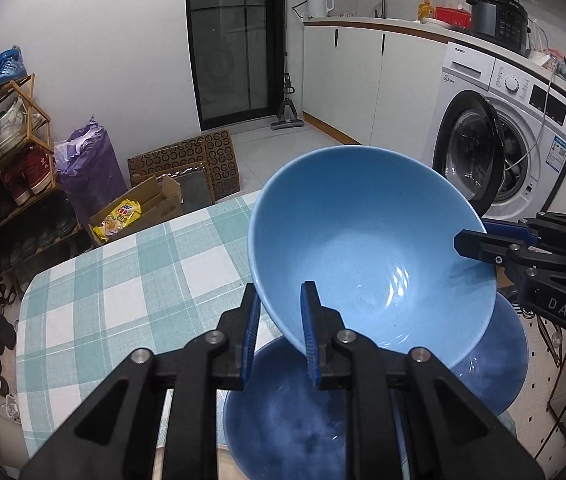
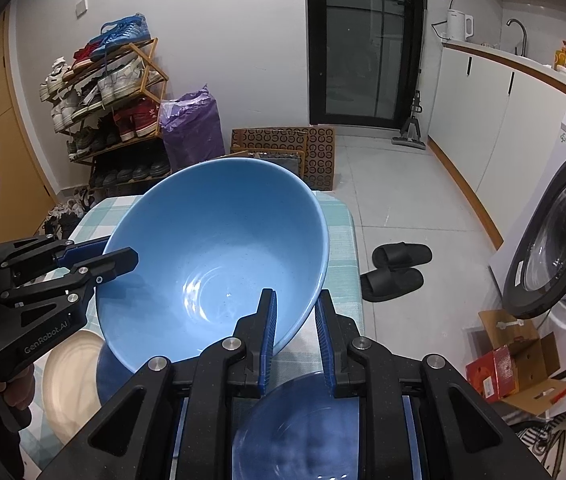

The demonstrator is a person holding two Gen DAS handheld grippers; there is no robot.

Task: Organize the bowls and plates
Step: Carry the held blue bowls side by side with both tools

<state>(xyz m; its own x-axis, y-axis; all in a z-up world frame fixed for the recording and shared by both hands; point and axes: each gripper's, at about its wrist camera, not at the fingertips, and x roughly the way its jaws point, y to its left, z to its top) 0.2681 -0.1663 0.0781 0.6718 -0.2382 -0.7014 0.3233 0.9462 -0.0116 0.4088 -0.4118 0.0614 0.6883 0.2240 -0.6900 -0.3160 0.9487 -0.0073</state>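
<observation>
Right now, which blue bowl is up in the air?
The light blue bowl, tilted and pinched at its rim by the left gripper and right gripper. The darker blue bowls lie underneath it, on the table.

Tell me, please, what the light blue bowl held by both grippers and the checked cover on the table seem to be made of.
Light blue bowl: probably glazed ceramic, possibly melamine; smooth, glossy, fine dark speckles, bright lamp reflections near its bottom.
Checked cover: looks like woven cloth or coated tablecloth; matte, green and white squares, it drapes over the table's rounded edge.
</observation>
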